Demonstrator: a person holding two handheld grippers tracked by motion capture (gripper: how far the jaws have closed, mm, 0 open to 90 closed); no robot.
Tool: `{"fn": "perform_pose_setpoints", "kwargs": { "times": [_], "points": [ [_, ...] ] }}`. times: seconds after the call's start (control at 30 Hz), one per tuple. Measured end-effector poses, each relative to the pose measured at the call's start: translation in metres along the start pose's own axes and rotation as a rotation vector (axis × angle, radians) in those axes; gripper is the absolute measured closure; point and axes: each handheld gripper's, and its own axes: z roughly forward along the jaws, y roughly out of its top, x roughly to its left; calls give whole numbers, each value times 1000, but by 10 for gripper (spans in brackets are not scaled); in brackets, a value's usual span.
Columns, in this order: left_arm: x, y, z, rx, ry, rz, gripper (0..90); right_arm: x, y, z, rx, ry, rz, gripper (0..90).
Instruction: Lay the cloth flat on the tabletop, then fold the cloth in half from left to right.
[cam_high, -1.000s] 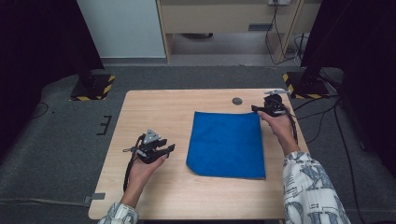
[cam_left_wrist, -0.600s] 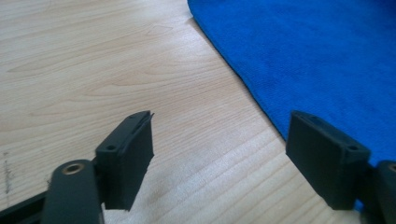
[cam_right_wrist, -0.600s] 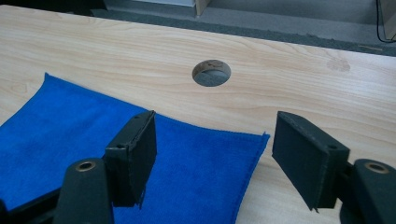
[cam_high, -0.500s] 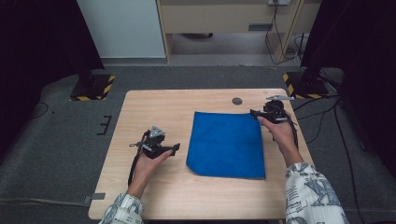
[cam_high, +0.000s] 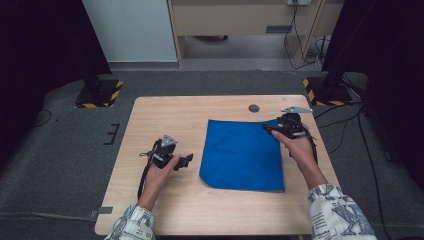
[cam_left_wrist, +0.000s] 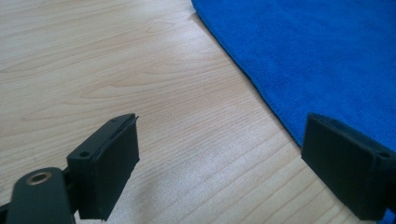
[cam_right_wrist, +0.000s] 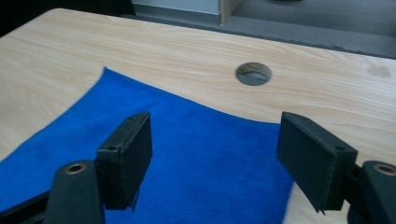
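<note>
Pale wooden table (cam_high: 165, 120) on grey carpet (cam_high: 65, 150) bears a flat blue cloth (cam_high: 242, 155).

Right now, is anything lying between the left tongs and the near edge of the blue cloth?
Nothing visible. The left tongs stand open over bare wooden table, and the blue cloth lies flat just beyond them, its edge uncovered. The right tongs hover open over the cloth's far corner.

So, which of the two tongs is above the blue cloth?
The right tongs, at the far right corner of the blue cloth, jaws open. The left tongs are over bare wood beside the cloth's left edge.
</note>
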Motion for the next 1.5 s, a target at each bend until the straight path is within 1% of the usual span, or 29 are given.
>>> {"fn": "perform_pose_setpoints", "kwargs": {
  "times": [0.13,0.27,0.4,0.53,0.63,0.77,0.8,0.87,0.9,1.03,1.2,1.27,1.37,1.5],
  "points": [
    [1,0,-1,2,5,1,104,17,0,-4,-4,48,-20,239],
    [3,-1,-2,4,12,-1,104,39,-3,-6,0,108,-47,218],
    [4,-3,-2,14,21,2,104,61,-9,-2,25,159,-78,214],
    [6,-4,-2,13,22,2,104,82,-15,4,47,207,-96,216],
    [6,-5,-3,8,25,-2,104,98,-17,8,61,235,-126,224],
    [8,-5,-4,2,25,-8,104,115,-18,11,65,269,-135,239],
    [8,-5,-4,1,28,-8,104,120,-18,11,67,275,-143,243],
    [9,-6,-4,1,30,-9,104,130,-19,11,64,294,-147,264],
    [9,-6,-4,0,31,-8,104,134,-20,12,62,302,-157,271],
    [10,-6,-5,-4,34,-4,104,153,-25,14,74,338,-180,309],
    [13,-8,-6,0,45,-2,104,173,-37,18,100,381,-212,398],
    [14,-9,-5,1,51,-2,104,180,-41,19,104,391,-229,434],
    [16,-10,-6,9,71,-2,105,190,-46,20,111,398,-243,466],
    [16,-11,-5,15,83,3,105,202,-53,23,122,405,-267,497]
  ]
}}
